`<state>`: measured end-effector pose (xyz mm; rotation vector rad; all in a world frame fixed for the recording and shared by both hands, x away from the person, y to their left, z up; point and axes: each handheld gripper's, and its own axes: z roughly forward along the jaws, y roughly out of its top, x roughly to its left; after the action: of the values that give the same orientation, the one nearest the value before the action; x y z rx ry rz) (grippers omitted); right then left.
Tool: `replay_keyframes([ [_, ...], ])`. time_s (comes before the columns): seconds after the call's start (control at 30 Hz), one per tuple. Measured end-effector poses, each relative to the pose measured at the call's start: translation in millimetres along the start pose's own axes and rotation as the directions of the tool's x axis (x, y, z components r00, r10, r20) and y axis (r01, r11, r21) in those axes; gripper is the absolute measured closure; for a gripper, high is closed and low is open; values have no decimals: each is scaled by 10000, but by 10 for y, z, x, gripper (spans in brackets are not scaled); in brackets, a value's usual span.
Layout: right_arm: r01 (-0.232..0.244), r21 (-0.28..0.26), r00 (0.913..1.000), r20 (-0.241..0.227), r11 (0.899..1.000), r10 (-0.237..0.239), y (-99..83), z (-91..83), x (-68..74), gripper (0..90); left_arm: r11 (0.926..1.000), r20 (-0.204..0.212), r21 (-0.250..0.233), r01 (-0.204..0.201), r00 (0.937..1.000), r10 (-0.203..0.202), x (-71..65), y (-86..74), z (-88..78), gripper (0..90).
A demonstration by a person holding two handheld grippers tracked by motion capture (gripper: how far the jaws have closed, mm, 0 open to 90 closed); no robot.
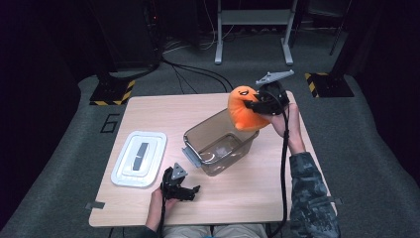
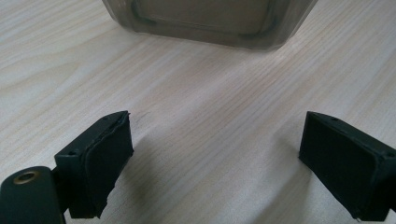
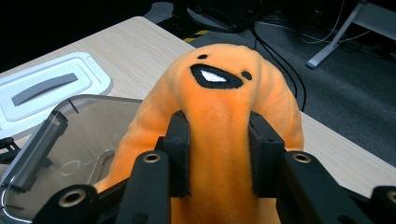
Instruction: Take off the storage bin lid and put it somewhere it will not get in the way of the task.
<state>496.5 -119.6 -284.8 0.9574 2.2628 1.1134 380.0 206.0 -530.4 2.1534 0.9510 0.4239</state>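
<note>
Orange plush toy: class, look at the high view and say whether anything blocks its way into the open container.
Nothing visible does. The right hand-held gripper holds the orange plush toy at the container's far rim; the container is open-topped, and its lid lies apart on the table.

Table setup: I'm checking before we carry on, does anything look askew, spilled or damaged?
Nothing spilled or damaged. The clear bin sits angled to the table edges, its white lid off beside it. The right gripper pinches the orange plush toy above the bin's rim.
</note>
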Motion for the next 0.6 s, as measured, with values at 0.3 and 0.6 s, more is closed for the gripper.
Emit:
replay_keyframes([
  [0.3, 616, 261, 9980, -128, 9978, -612, 50, 193, 95, 656, 10000, 0, 3, -8, 10000, 8, -1, 0, -1, 93],
  [0.6, 925, 394, 9943, -570, 9949, -902, 30, 345, 189, 655, 10000, -3, 3, -12, 10000, 12, -1, 0, -1, 93],
])
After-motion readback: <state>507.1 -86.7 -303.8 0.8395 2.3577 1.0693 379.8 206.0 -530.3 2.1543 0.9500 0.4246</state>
